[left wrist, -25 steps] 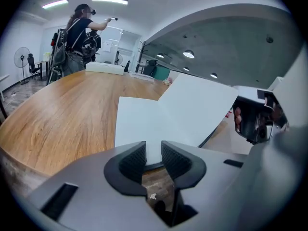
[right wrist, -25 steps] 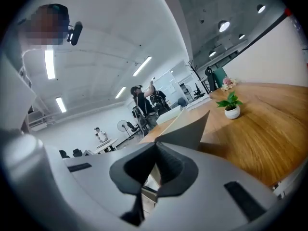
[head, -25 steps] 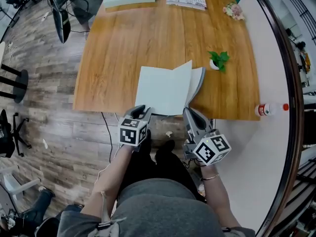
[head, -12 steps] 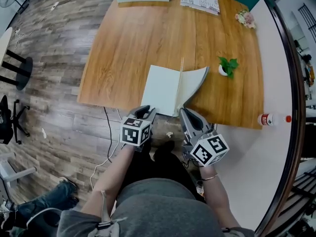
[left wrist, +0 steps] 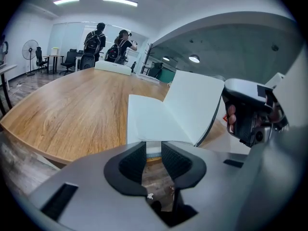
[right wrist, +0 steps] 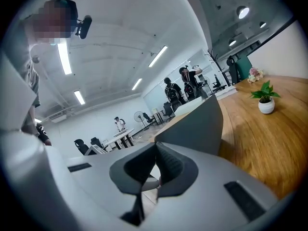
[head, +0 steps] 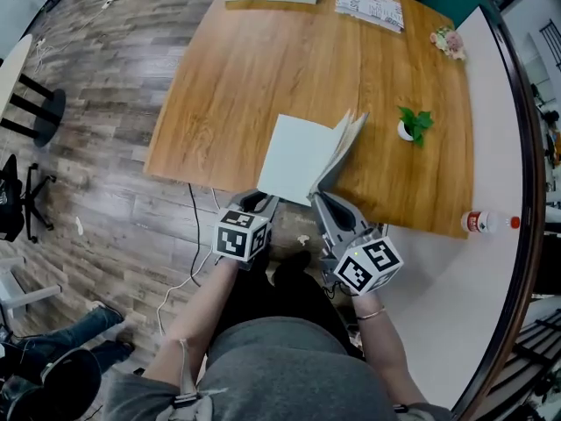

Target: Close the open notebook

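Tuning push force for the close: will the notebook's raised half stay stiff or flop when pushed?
Probably bends a bit: the raised cover looks slightly bowed, and pages fan off it. Likely light: it stands steeply with only the shut right gripper beside it. Past vertical it should drop onto the flat left page unaided.
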A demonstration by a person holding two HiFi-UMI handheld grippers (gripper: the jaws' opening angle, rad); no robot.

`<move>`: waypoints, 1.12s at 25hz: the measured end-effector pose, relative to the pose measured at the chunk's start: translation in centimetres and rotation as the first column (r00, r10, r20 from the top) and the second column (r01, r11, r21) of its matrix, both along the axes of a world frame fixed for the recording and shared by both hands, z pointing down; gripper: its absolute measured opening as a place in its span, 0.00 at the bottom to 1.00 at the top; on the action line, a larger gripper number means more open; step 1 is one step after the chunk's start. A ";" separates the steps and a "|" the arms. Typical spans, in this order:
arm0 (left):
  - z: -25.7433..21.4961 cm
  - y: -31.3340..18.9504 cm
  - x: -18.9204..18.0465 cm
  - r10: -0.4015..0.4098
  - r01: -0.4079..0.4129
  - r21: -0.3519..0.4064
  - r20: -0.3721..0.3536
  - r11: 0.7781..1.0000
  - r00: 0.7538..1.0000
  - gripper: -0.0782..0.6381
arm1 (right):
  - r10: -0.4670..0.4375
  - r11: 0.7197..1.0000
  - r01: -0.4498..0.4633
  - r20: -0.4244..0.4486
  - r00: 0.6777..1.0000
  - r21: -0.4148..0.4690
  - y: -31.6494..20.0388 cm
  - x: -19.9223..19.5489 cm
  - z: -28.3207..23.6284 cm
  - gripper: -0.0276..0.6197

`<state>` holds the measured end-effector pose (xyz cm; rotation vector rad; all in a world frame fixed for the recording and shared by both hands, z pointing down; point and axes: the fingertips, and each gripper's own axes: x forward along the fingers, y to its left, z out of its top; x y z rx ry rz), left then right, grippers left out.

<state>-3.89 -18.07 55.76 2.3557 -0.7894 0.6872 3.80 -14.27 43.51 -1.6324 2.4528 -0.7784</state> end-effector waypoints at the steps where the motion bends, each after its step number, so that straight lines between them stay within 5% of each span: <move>1: 0.0 0.0 -0.2 -0.004 0.004 -0.001 0.000 1.000 1.000 0.26 | -0.009 1.000 0.009 -0.001 1.000 0.000 -0.1 -0.2 0.0 0.05; 28: 0.0 0.1 -4.8 -0.136 0.135 -0.010 -0.025 0.991 0.990 0.26 | -0.217 0.970 0.209 -0.051 0.975 -0.123 -2.5 -7.0 4.4 0.05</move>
